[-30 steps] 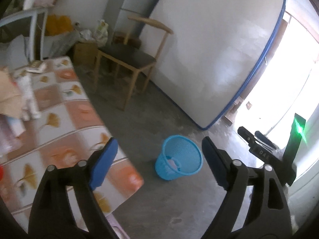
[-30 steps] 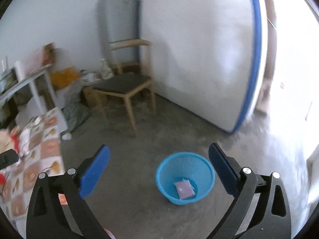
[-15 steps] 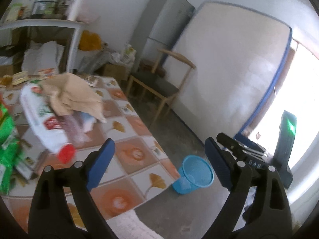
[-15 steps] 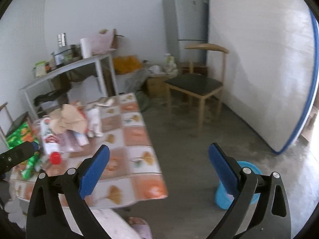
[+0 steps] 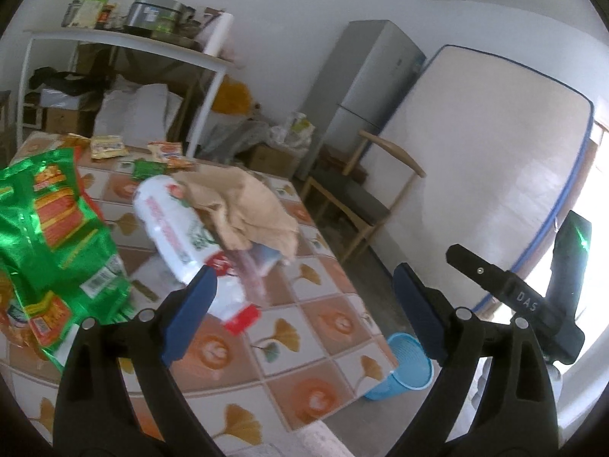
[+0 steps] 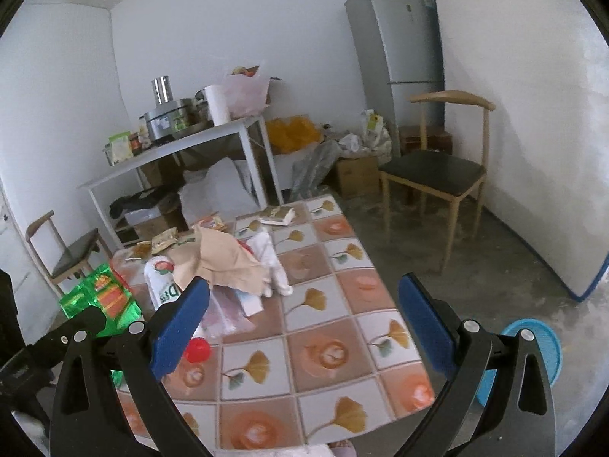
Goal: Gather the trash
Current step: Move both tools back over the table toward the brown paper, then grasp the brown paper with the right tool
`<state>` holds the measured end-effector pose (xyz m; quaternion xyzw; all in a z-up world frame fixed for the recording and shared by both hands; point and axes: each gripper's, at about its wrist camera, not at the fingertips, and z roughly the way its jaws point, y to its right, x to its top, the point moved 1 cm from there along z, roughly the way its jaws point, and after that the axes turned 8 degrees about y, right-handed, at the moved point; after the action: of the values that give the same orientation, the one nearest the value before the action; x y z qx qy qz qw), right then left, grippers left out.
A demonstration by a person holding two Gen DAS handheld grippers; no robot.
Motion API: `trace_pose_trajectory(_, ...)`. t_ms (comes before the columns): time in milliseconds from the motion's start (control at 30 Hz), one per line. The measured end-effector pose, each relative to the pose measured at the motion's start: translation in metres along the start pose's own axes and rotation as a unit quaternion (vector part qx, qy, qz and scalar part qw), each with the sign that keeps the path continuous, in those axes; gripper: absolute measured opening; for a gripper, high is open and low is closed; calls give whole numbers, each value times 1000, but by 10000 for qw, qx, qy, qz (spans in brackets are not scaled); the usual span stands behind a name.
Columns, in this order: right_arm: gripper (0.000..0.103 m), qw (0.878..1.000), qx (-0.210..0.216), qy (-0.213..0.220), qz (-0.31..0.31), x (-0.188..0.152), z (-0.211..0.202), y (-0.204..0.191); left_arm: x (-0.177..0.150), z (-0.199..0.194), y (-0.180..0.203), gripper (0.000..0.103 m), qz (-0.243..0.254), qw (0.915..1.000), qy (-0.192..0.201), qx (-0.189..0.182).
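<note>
Left claw (image 5: pixel 300 301): released, empty. Right claw (image 6: pixel 304 312): released, empty. Trash: crumpled tan paper (image 6: pixel 220 262), white plastic bottle with red cap (image 6: pixel 171 297), green foil snack bag (image 5: pixel 49 236), heaped on tile-patterned desk (image 6: pixel 327 350). Advice: lift topmost paper first, then carry to blue mesh bin (image 6: pixel 540 346) on floor beside desk.

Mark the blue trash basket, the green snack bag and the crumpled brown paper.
blue trash basket (image 6: pixel 548 346): right wrist view, inner wall near rim.
green snack bag (image 5: pixel 57 228): left wrist view, printed front.
crumpled brown paper (image 6: pixel 220 262): right wrist view, top fold.
</note>
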<state>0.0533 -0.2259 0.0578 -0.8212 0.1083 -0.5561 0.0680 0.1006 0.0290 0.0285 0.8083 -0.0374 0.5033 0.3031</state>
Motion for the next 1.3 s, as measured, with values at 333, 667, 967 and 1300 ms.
trace_pose_trajectory(333,96,9993,207,-286,133,-3,35,-6,0,16,-19,90,224,9992,-19,340)
trace_pose_trajectory(667,96,9972,282,-640,269,-22,55,-2,-12,17,-31,90,418,9987,-136,239)
trace_pose_trajectory(967,96,9933,428,-954,499,-39,86,14,-10,39,-38,83,459,9982,-322,227)
trace_pose_trajectory(1300,93,9880,1161,-937,398,-14,133,6,26,75,-36,58,917,9935,-350,582)
